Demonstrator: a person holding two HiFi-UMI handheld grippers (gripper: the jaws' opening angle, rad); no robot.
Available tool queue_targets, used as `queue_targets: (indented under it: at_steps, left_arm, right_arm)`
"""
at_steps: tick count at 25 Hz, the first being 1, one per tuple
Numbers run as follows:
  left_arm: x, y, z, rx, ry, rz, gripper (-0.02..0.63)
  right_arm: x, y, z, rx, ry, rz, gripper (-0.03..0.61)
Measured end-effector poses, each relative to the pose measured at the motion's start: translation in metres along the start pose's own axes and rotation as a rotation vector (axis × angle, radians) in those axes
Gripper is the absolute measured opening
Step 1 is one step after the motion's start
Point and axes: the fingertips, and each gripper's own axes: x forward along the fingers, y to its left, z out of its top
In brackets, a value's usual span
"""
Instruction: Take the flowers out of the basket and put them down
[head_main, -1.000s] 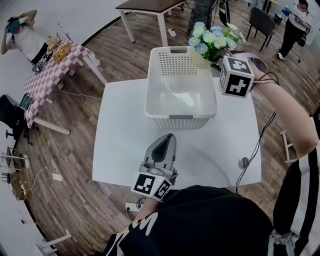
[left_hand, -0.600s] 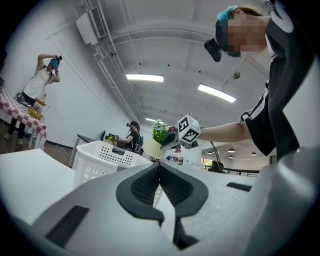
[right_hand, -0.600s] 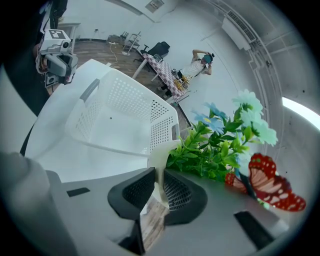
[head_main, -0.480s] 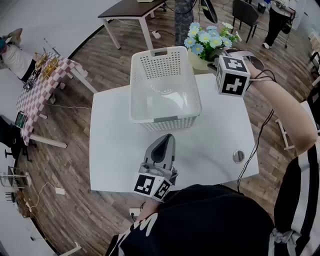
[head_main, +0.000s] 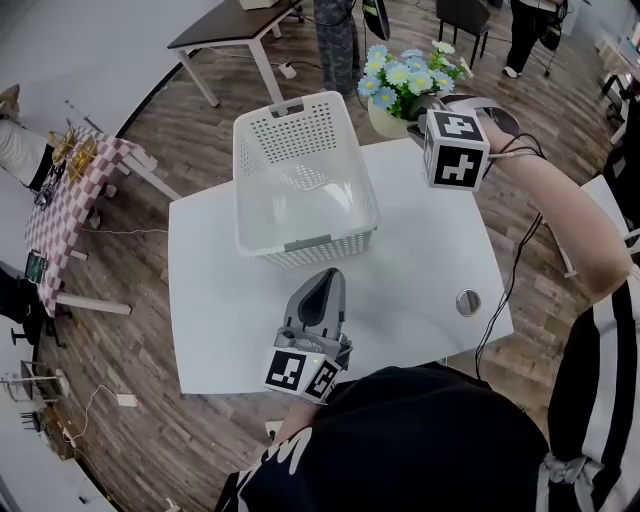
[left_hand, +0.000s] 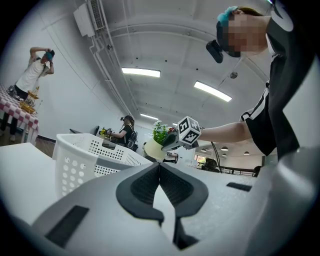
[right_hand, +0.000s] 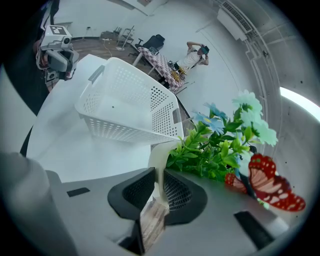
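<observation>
Wooden flooring surrounds a white desk (head_main: 420, 250) that carries a white perforated basket (head_main: 320, 250), now empty, and a small round disc (head_main: 467, 302) near its right edge. The flowers (head_main: 400, 75), blue and white blooms with green leaves in a cream pot (head_main: 383, 120), are held up by the right gripper (right_hand: 159, 182) off the basket's far right corner. That gripper's fingers are clamped on the pot's thin rim, one inside and one outside, with a red butterfly (right_hand: 270, 187) ornament among the leaves beside them. A second ago the pot overlapped the basket's far corner in the head view; now open space shows between pot and basket, so the lift-out looks done and only the setting-down remains. Whether the pot hangs over the desk's far edge or just past it cannot be told. The left gripper (head_main: 325, 290) has stayed low at the near side of the desk, fingers together with nothing between them. The bare desk to the basket's right looks like the likely spot, and the rim-only grip could let the pot swing as it lowers.
</observation>
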Motion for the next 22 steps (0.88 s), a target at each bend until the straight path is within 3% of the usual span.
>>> queue_targets:
  at_steps: [22]
  left_arm:
    - [0.007,-0.003,-0.015,-0.016,0.059,-0.030,0.005]
  right_arm:
    - [0.028,0.050,-0.018,0.032,0.022,0.071,0.064]
